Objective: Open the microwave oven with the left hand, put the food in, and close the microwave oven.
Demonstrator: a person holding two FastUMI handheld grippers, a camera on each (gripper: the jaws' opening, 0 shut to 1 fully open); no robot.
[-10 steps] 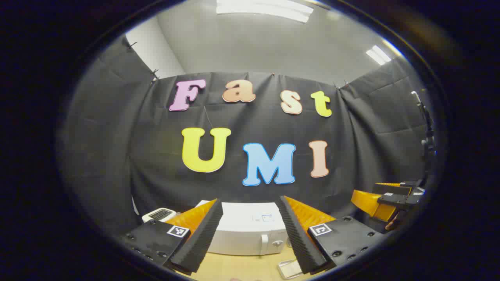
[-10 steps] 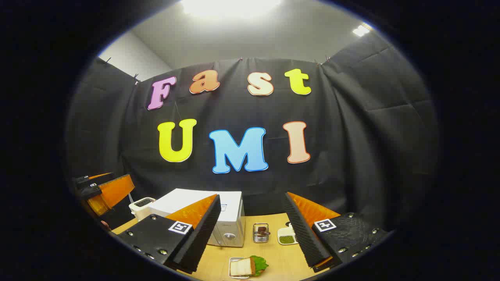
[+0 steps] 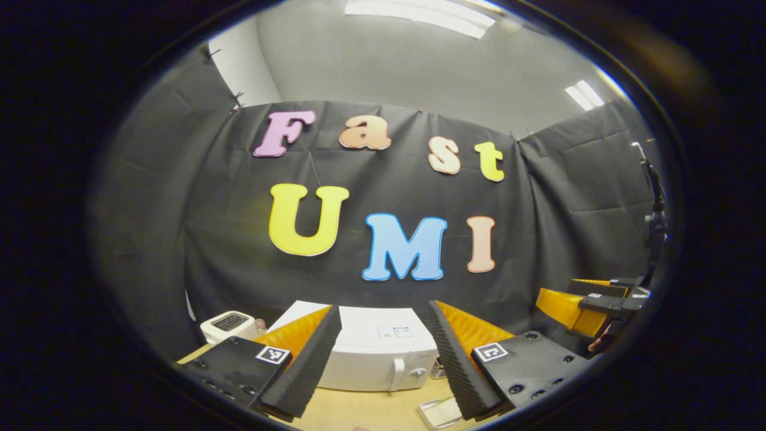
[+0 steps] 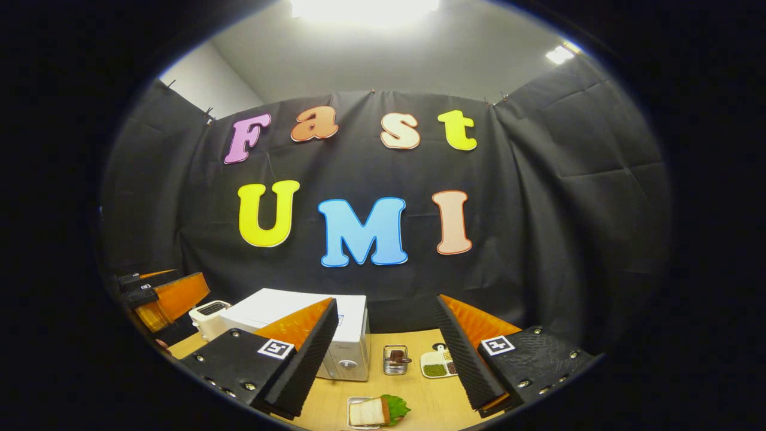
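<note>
Nothing is done yet: the microwave [image 3: 383, 359] stands closed at 12 o'clock of the left gripper [image 3: 383, 359]. Both the left and the right gripper [image 4: 386, 359] are spread wide and empty. The food [image 4: 377, 412] lies on the table [image 4: 419, 398] at 6 o'clock in the right gripper view.

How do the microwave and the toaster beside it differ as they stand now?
The microwave is the bigger, boxy one with a flat top; the toaster is small and rounded with dark slots on top. The microwave has a front door, shut, with a handle and a knob; the toaster shows no door. Both are white and stand on the wooden table.
</note>
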